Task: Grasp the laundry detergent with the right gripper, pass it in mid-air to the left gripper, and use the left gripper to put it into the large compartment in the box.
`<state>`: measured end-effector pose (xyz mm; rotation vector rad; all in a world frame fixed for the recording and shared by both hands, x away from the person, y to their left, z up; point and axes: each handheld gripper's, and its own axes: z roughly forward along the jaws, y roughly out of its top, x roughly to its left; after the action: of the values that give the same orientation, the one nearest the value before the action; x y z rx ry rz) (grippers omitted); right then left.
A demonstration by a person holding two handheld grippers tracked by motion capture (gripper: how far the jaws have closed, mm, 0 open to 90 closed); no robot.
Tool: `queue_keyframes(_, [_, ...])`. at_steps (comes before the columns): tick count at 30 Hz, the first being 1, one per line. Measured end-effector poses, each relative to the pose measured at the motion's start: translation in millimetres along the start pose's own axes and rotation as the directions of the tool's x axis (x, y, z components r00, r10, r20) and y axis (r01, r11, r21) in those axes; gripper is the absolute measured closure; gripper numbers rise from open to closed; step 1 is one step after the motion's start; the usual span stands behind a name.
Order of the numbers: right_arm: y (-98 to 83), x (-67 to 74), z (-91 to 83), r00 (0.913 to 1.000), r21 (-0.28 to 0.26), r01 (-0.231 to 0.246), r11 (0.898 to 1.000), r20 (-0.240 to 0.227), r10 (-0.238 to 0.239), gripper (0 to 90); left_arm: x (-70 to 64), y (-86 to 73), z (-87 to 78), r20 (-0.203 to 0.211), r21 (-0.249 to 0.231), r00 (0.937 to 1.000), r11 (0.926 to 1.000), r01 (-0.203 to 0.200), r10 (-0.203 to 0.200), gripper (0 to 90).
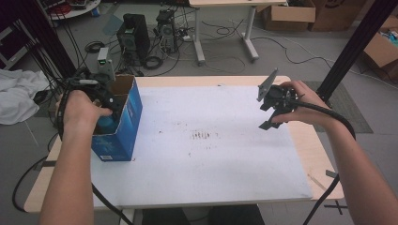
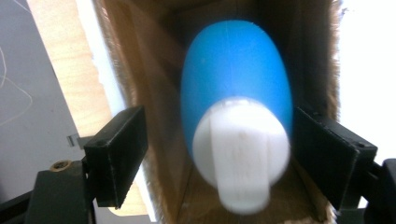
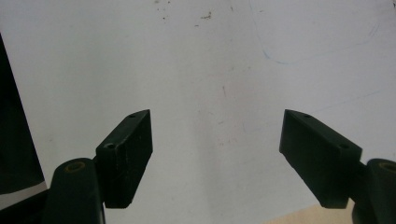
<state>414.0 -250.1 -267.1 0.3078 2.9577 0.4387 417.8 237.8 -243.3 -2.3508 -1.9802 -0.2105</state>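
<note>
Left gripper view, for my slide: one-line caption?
Open left gripper straddles a blue bottle with white cap inside a cardboard box.

A smooth blue plastic bottle [image 2: 236,84] with matt white cap [image 2: 240,151] lies inside a rough-edged brown cardboard box [image 2: 140,79].

Both forearms are bare, with no sleeves in sight. The left gripper [image 1: 101,96] is black, with a thick black cable looping from it. The right gripper [image 1: 277,105] is black too, topped by a grey three-cornered plate [image 1: 267,84] and trailing a ribbed black cable [image 1: 328,115]. Its fingers [image 3: 126,156] are blocky black wedges with small screw holes and brass-coloured pivots.
</note>
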Motion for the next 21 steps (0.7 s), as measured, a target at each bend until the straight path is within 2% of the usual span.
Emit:
queue_keyframes(7, [2.2,1.3,0.9,1.0000,0.002,0.002,1.000,-0.006,-0.002,25.0,-7.1,-4.4,-25.8,-0.028,-0.047,0.9985,0.9977,-0.049,0.047,17.2])
queue_keyframes(12, [4.3,2.6,-1.4,1.0000,-0.002,0.006,1.000,-0.004,-0.006,24.7,-23.8,-6.1,-45.5,-0.042,-0.098,0.9917,0.9873,-0.125,0.121,15.8])
queue_keyframes(14, [5.0,2.6,-2.8,1.0000,-0.004,0.007,1.000,-0.003,-0.007,24.7,-32.9,-5.7,-51.5,-0.032,-0.119,0.9878,0.9807,-0.155,0.152,15.7])
queue_keyframes(16, [5.0,2.3,-3.5,1.0000,-0.009,0.005,1.000,-0.004,-0.005,24.7,-44.2,-4.9,-56.0,-0.034,-0.138,0.9810,0.9713,-0.194,0.191,15.7])
queue_keyframes(18, [4.8,1.5,-4.0,1.0000,-0.007,0.007,1.000,-0.001,-0.007,24.6,-56.7,-3.5,-59.4,-0.034,-0.159,0.9726,0.9595,-0.232,0.230,15.6])
queue_keyframes(21, [4.0,0.7,-4.4,1.0000,-0.013,0.001,1.000,-0.002,-0.001,24.3,-78.6,-0.9,-60.9,-0.037,-0.187,0.9564,0.9382,-0.291,0.290,15.6])
